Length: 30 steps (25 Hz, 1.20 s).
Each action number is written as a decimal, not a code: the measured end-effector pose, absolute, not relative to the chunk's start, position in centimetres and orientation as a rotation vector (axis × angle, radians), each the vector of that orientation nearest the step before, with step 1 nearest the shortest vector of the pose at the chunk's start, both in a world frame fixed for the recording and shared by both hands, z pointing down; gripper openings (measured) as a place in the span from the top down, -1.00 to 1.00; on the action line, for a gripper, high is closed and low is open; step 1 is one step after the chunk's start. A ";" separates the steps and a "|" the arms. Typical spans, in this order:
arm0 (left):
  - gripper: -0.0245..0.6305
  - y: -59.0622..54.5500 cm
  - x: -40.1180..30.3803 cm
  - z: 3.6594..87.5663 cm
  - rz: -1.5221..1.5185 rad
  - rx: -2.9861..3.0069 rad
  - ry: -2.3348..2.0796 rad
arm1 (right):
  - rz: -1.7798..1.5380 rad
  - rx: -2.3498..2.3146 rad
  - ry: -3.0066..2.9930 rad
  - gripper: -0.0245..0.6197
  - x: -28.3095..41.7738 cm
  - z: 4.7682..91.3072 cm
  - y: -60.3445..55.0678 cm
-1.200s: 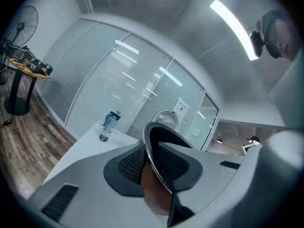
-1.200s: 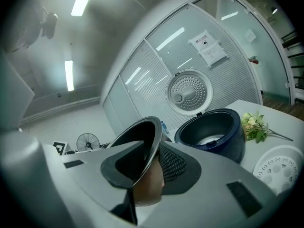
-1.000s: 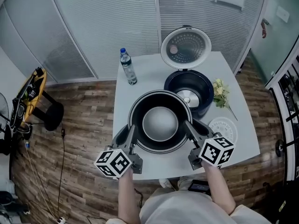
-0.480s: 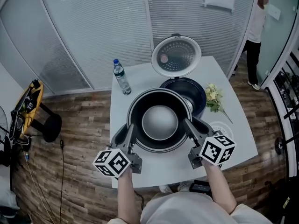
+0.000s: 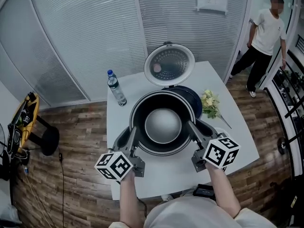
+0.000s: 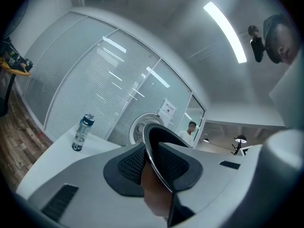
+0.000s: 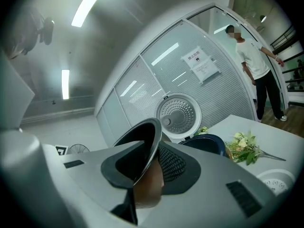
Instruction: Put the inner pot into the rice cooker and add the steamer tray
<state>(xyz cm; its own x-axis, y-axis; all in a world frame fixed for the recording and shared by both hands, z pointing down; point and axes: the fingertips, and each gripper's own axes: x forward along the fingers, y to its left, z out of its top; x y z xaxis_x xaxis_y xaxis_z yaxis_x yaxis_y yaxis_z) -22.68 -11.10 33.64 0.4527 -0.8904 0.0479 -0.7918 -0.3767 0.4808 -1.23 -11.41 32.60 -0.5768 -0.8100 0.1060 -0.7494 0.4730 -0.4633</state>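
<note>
The dark inner pot [image 5: 163, 125] with its pale shiny bottom hangs above the white table [image 5: 156, 175], held by its rim from both sides. My left gripper [image 5: 133, 136] is shut on the rim's left side, my right gripper [image 5: 191, 130] on its right side. In the left gripper view the pot's rim [image 6: 153, 146] is pinched between the black pads, and likewise the rim [image 7: 148, 144] in the right gripper view. The dark blue rice cooker [image 5: 192, 97] stands just behind the pot, partly hidden, with its lid [image 5: 169, 64] open. The white steamer tray [image 7: 276, 181] lies at the table's right.
A water bottle [image 5: 115, 88] stands at the table's back left. A bunch of flowers [image 5: 209, 104] lies right of the cooker. A person [image 5: 265, 32] walks at the back right, beside the glass wall. A stool [image 5: 49, 139] stands on the wooden floor to the left.
Both grippers have lifted the pot and carried it toward the cooker, which it now hides more of. A person has come into view at the back right.
</note>
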 end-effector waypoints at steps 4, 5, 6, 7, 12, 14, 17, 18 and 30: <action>0.68 -12.5 -21.3 33.4 -0.308 2.286 -1.390 | -0.701 -1.391 2.569 0.61 0.2 32.3 -12.4; 0.68 -12.8 -21.0 33.4 -0.310 2.287 -1.386 | -0.697 -1.394 2.567 0.61 0.4 32.2 -12.8; 0.68 -13.2 -20.8 33.4 -0.311 2.287 -1.383 | -0.695 -1.396 2.566 0.61 0.6 32.2 -13.1; 0.68 -13.5 -20.6 33.4 -0.310 2.288 -1.381 | -0.693 -1.398 2.565 0.61 0.8 32.2 -13.4; 0.68 -15.1 -19.6 33.3 -0.304 2.287 -1.381 | -0.695 -1.397 2.560 0.61 1.8 32.1 -14.9; 0.68 -15.5 -19.2 33.3 -0.305 2.287 -1.384 | -0.695 -1.394 2.558 0.61 2.2 32.2 -15.4; 0.68 -16.5 -18.4 33.6 -0.310 2.285 -1.388 | -0.697 -1.390 2.557 0.61 3.1 32.5 -16.3; 0.68 -16.9 -18.1 33.6 -0.312 2.283 -1.388 | -0.698 -1.388 2.557 0.61 3.4 32.5 -16.7; 0.68 -22.9 -16.6 33.1 -0.342 2.258 -1.394 | -0.683 -1.362 2.568 0.62 4.9 31.1 -23.3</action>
<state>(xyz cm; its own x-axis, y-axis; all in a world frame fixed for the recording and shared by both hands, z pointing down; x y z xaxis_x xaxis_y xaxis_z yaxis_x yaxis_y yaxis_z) -16.62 -22.95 33.06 0.4548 -0.8901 0.0304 -0.7753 -0.3789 0.5053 4.86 -23.32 31.14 -0.5746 -0.8151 0.0743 -0.7442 0.4826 -0.4618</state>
